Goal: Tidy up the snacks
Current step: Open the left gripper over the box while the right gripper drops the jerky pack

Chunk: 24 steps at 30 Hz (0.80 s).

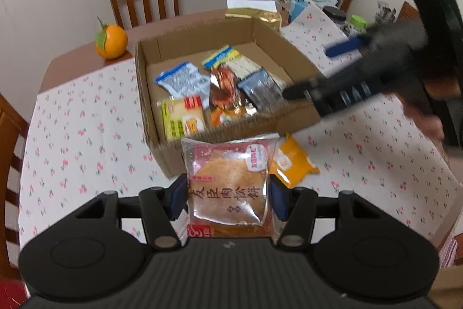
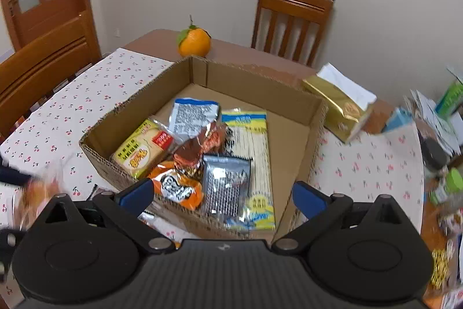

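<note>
The left wrist view looks down along its fingers from the near table edge, facing the cardboard box and the far wall. The right wrist view sits closer, right above the box's near corner, angled toward the orange. Both 2 views share box, orange and tablecloth.

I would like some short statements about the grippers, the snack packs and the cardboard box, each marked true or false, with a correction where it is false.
1. The left gripper holds a meat floss cake pack. True.
2. The right gripper grips a snack. False: its jaws are open and hold nothing.
3. The cardboard box is empty. False: several snack packs lie inside.
4. An orange stands on the table beyond the box. True.
5. A yellow packet lies outside the box. True.
</note>
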Tool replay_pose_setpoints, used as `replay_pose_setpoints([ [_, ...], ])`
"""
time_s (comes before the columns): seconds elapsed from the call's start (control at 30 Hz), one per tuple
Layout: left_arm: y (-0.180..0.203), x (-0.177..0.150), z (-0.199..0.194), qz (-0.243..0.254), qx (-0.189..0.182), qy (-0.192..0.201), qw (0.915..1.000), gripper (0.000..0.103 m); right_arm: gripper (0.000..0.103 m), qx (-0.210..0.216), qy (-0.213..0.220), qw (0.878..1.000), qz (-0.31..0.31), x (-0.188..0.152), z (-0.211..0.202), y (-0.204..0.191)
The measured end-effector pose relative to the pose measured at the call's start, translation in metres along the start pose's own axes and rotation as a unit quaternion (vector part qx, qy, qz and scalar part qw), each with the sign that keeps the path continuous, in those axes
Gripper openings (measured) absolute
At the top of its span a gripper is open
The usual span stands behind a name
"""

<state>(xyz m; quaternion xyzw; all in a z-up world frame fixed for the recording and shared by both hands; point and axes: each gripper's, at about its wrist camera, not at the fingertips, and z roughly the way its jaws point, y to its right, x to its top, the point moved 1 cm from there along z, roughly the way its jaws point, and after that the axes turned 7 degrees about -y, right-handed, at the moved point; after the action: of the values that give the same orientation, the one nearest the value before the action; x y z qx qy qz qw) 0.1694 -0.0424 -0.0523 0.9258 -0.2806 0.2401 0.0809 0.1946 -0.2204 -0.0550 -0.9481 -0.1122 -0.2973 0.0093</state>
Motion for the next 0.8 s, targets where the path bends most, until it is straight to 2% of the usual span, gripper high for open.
replay_pose_setpoints([
  [0.13,-0.009,0.023,0.004,-0.001,0.000,0.013,0.9999,0.057,0.103,0.006,-0.005,1.000,0.022,-0.012,-0.001,0.001],
  [0.37,-0.028,0.070,0.029,-0.011,0.014,0.025,0.9995,0.057,0.103,-0.023,-0.007,0.999,0.025,-0.029,-0.009,-0.007],
  [0.57,-0.051,0.111,0.061,-0.045,0.022,0.024,0.9985,0.057,0.103,-0.028,-0.005,0.999,0.029,-0.041,-0.017,-0.012],
  [0.67,-0.058,0.131,0.075,-0.048,0.048,0.024,0.9974,0.057,0.103,-0.037,-0.008,0.999,0.022,-0.047,-0.018,-0.016],
  [0.8,-0.067,0.153,0.088,-0.065,0.039,0.027,0.9967,0.057,0.103,-0.046,-0.014,0.999,0.009,-0.055,-0.019,-0.020],
])
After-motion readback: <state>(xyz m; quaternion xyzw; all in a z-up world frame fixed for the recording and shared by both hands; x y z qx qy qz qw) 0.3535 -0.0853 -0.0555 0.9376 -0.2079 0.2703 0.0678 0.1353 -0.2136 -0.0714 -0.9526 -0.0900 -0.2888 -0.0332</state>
